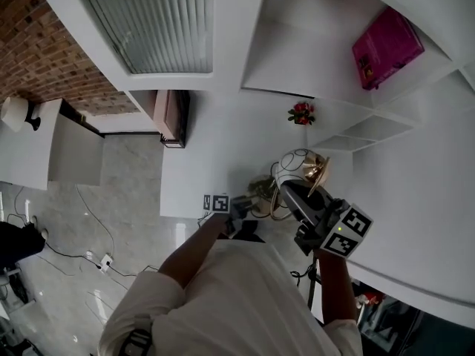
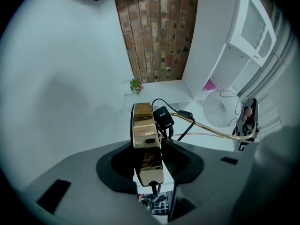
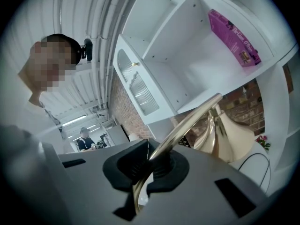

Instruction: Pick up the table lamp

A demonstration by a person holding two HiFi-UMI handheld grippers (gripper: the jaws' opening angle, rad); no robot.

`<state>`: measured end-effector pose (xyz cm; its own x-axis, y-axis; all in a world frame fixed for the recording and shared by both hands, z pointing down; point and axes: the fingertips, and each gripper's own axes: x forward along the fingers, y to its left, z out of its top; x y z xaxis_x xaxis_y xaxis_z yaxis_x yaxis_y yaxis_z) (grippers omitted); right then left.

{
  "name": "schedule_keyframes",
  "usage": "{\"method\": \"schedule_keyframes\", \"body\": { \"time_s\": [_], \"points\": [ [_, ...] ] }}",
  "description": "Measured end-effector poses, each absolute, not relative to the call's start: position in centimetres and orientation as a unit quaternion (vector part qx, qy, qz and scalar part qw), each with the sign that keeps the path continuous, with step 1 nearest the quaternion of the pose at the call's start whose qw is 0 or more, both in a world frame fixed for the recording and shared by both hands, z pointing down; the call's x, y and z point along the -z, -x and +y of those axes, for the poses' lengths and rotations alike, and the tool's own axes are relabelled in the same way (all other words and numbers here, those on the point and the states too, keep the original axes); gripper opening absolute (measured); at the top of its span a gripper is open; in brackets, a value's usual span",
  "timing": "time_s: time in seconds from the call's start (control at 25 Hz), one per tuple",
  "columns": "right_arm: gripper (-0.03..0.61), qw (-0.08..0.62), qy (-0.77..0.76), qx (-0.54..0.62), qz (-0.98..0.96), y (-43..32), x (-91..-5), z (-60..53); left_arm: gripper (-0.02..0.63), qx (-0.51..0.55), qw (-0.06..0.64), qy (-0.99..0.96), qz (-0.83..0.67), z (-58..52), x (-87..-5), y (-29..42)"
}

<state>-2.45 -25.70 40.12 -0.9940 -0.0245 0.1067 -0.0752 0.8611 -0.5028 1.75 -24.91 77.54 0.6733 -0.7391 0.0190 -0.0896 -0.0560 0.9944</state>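
White shelving unit with open compartments. A pink box leans in the upper right compartment, and a red flower pot stands near a lower shelf's edge. Louvred door at left, beside a brick wall. Pale marble floor below.

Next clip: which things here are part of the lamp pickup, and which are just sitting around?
In the job: table lamp; left gripper on its gold base; right gripper on its curved gold stem.
Lying about: pink box on the shelf; small red flowers.
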Motion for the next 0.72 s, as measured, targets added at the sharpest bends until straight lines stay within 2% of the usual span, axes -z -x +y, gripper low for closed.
{"method": "schedule_keyframes", "body": {
  "time_s": [0.72],
  "points": [
    [0.032, 0.075, -0.076, -0.217, -0.97, 0.0, -39.3, -20.2, 0.147, 0.211, 0.638, -0.702, -0.234, -20.2, -76.5, -4.3]
  ]
}}
